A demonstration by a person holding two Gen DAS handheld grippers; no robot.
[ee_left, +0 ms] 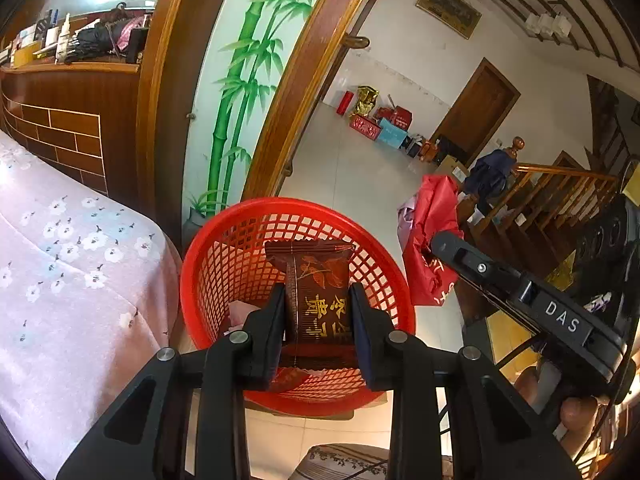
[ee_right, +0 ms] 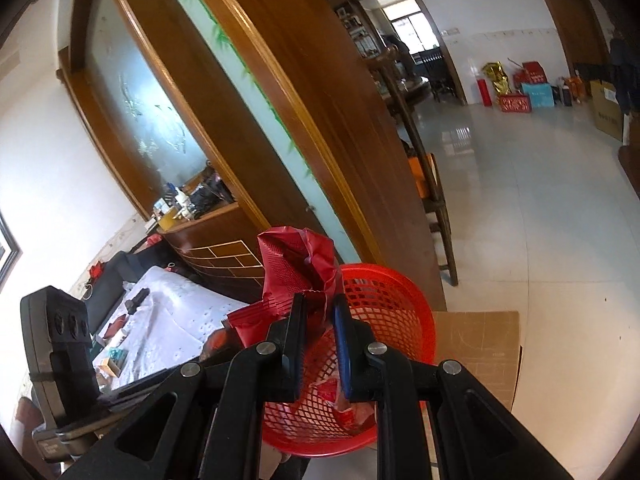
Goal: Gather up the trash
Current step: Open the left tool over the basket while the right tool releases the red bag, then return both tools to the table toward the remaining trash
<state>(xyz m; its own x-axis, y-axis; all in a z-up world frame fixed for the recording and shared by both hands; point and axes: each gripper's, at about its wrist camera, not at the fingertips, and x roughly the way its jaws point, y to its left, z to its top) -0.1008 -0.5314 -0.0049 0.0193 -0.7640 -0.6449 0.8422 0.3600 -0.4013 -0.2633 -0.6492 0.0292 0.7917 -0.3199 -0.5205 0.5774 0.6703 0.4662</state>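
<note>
Trash is held over the red basket (ee_left: 208, 280) for dropping: a brown wrapper (ee_left: 318, 296) pinched by the left gripper (ee_left: 318, 312), a red wrapper (ee_right: 298, 268) by the right gripper (ee_right: 320, 320).

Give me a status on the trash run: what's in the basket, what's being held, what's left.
Done: the red mesh basket already holds some red wrapper scraps.
In hand: the left gripper is shut on a brown snack wrapper above the basket; the right gripper is shut on a crumpled red plastic bag at the rim.
Left: release both. More litter on the floral-covered table is uncertain.
</note>
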